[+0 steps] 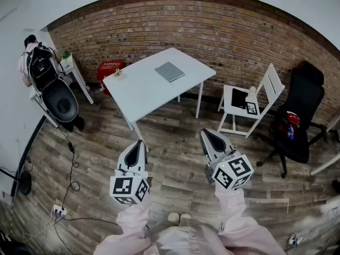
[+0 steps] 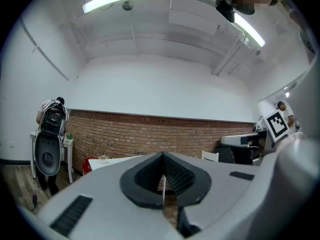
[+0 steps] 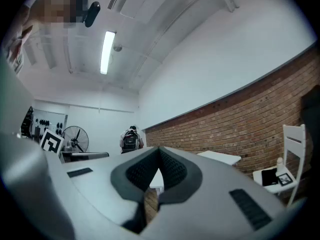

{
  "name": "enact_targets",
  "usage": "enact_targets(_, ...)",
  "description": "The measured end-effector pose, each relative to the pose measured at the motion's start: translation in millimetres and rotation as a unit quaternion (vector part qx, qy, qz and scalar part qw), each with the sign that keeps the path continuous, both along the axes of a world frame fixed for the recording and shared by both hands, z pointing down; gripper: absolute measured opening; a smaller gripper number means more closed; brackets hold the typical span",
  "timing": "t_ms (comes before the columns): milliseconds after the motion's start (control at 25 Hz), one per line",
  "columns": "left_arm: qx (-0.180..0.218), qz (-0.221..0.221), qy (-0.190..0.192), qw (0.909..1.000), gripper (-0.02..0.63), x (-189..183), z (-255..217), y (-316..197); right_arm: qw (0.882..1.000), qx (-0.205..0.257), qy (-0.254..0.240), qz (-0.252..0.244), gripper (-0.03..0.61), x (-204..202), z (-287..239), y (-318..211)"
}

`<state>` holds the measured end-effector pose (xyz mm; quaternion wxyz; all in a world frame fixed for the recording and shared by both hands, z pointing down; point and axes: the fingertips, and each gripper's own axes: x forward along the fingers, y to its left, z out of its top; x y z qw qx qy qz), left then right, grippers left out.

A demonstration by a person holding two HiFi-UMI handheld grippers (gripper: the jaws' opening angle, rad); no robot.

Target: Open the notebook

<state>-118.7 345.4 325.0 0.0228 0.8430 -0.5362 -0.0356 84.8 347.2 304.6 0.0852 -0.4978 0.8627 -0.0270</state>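
Standing well back from the white table (image 1: 139, 89), the person points both grippers level toward it. The grey notebook (image 1: 169, 71) lies closed near the table's middle, cornerwise, ahead and between them, neither clearly nearer. Left gripper (image 1: 140, 143) and right gripper (image 1: 205, 135) have jaws pressed together, empty. No legible writing.

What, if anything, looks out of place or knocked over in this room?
Nothing stands out. The grey notebook lies closed and flat on the white table, the white chair and the black office chair stand upright, and nothing looks spilled. Only a cable trails loose across the wooden floor at the left.
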Motion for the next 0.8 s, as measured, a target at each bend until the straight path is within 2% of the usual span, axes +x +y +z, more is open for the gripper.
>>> enact_targets(360,-0.006,-0.002,-0.002,1.0,-0.008,9,5,5,1.0,-0.013,0.001,0.005,0.003,13,11,2)
enact_targets(640,-0.012,-0.002,0.0,0.9999,-0.008,32,14,9,1.0,-0.02,0.013,-0.008,0.008,29,24,0)
enact_targets(760,-0.015,-0.003,0.002,0.9999,-0.008,39,17,10,1.0,-0.02,0.009,-0.009,0.045,35,26,-3)
enact_targets(800,-0.016,-0.003,0.002,0.9999,-0.008,41,18,10,1.0,-0.02,0.009,-0.009,0.077,36,26,-4)
